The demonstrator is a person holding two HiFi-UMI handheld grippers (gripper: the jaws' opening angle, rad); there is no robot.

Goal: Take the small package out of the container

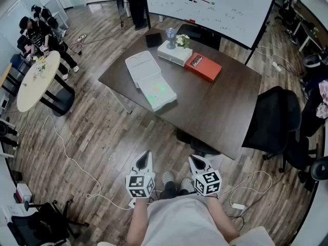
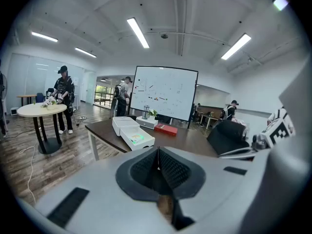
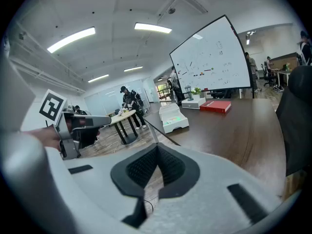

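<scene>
A white open container (image 1: 151,81) lies on the dark table (image 1: 220,106), its lid folded back. Inside its near half lies a small greenish package (image 1: 159,90). The same container (image 2: 132,132) and package (image 2: 138,138) show far ahead in the left gripper view, and the container (image 3: 173,118) in the right gripper view. My left gripper (image 1: 145,156) and right gripper (image 1: 195,160) hang side by side over the wooden floor, well short of the table. Both are shut with nothing in them; the pads meet in the left gripper view (image 2: 158,165) and the right gripper view (image 3: 157,165).
A red box (image 1: 203,66) and a white box with a small plant (image 1: 174,53) sit at the table's far side. A black office chair (image 1: 271,118) stands at the table's right. People gather at a round white table (image 1: 36,79) far left. Cables (image 1: 77,163) trail across the floor.
</scene>
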